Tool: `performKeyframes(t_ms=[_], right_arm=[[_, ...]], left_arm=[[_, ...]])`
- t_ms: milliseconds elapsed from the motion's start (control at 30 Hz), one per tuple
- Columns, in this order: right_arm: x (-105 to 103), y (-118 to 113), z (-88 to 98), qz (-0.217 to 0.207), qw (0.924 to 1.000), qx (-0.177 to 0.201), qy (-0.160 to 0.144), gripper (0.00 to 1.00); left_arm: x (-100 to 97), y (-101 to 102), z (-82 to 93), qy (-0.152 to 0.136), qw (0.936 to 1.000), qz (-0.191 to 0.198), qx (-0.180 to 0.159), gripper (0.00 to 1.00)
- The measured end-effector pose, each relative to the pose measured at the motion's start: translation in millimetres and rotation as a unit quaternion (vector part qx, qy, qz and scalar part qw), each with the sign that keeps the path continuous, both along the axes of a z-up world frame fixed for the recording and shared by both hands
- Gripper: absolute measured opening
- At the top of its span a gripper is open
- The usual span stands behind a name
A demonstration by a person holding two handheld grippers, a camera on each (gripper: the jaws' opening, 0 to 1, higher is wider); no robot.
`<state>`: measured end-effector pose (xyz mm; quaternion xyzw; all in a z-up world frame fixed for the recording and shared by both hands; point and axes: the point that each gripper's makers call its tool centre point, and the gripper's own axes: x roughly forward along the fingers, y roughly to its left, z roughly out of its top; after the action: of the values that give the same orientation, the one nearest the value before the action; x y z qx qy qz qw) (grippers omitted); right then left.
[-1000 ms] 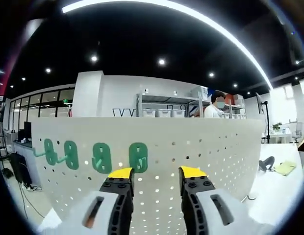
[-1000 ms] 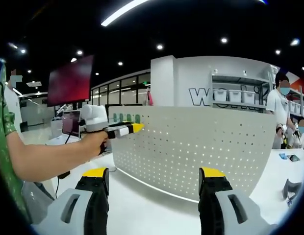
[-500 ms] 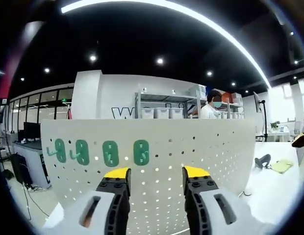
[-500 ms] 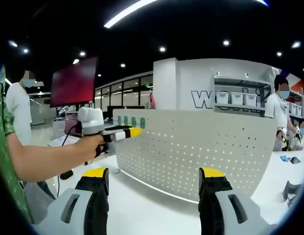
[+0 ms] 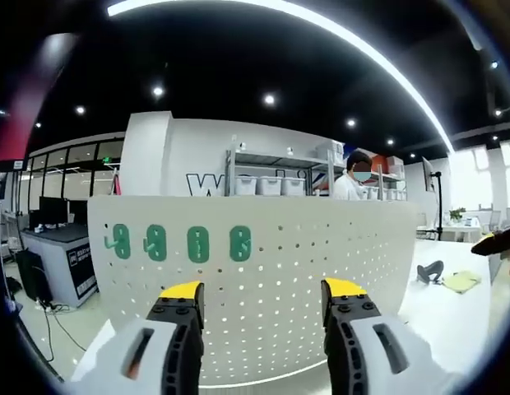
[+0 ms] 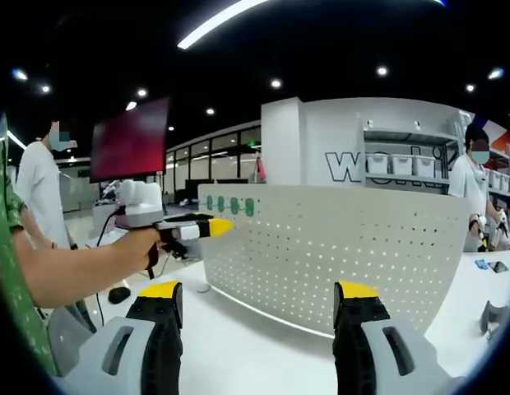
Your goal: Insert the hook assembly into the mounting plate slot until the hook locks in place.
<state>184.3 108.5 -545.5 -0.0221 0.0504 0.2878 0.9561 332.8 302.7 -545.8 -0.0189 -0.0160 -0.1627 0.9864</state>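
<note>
A white perforated metal pegboard panel [image 5: 321,271] stands upright on a white tabletop [image 6: 255,350]. Toward its upper left corner sit four green plastic hook assemblies [image 5: 177,243] in a row, apparently already mounted in its slots. In the right gripper view, the person's left hand-held gripper [image 6: 201,227] points at the panel's left end, near the hooks but not touching them. Both it and the right hand-held gripper [image 6: 259,306] have jaws spread wide, holding nothing. Insertion looks largely finished; whether every hook has locked cannot be told.
</note>
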Motion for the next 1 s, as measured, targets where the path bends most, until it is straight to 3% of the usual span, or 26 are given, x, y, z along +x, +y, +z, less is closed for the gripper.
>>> performKeyframes(t_ms=[1000], right_arm=[[-16, 32, -17.3, 0.034, 0.9993, -0.006, 0.016, 0.77]], left_arm=[[-103.7, 52, -29.0, 0.041, 0.999, 0.01, -0.016, 0.65]])
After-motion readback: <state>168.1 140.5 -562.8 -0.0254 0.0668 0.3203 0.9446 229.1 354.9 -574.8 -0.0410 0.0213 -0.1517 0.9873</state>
